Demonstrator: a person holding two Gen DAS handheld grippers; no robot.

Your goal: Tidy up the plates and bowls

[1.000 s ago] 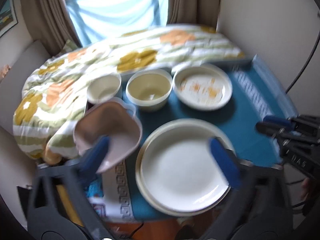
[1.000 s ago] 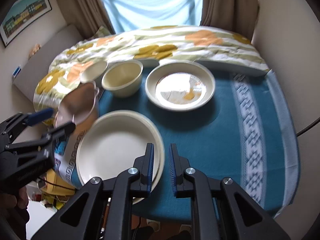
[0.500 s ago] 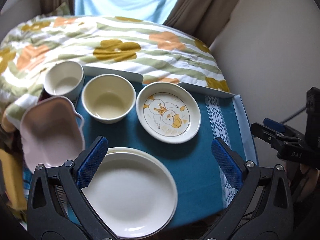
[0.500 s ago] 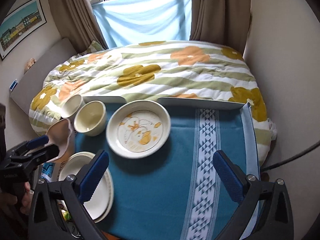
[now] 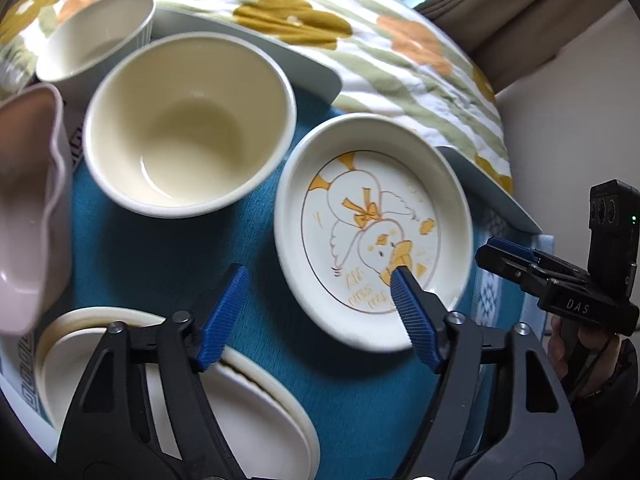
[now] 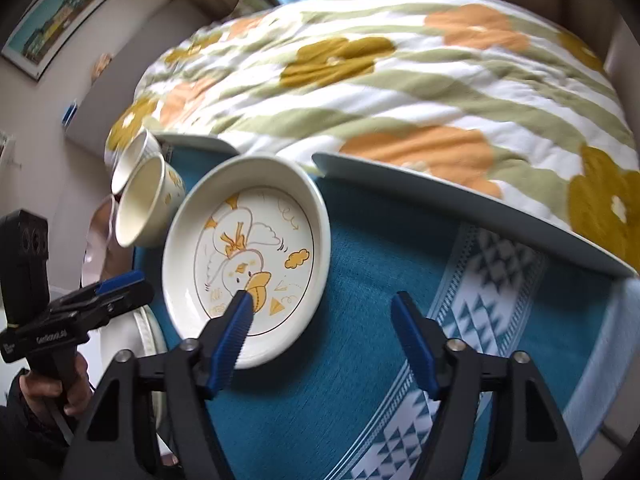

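I bring both tools down over the duck plate (image 5: 372, 232) on the table (image 5: 168, 248), closer than a moment ago. Left tool (image 5: 316, 300) and right tool (image 6: 324, 320) are closing, still gripping nothing; pickup looks next.

Left gripper (image 5: 316, 300): bare cloth (image 5: 160, 256) between jaws; duck plate (image 5: 372, 232) rim under right jaw, stacked plates (image 5: 260, 408) below left, bowl (image 5: 188, 128) ahead. Right gripper (image 6: 324, 324): duck plate under left jaw, open cloth between and right; quilt (image 6: 400, 80) beyond.

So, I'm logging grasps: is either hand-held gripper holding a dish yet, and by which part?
Nothing is held. Both hand-held grippers, left and right, are closing astride the white duck-print ceramic plate's near rim.
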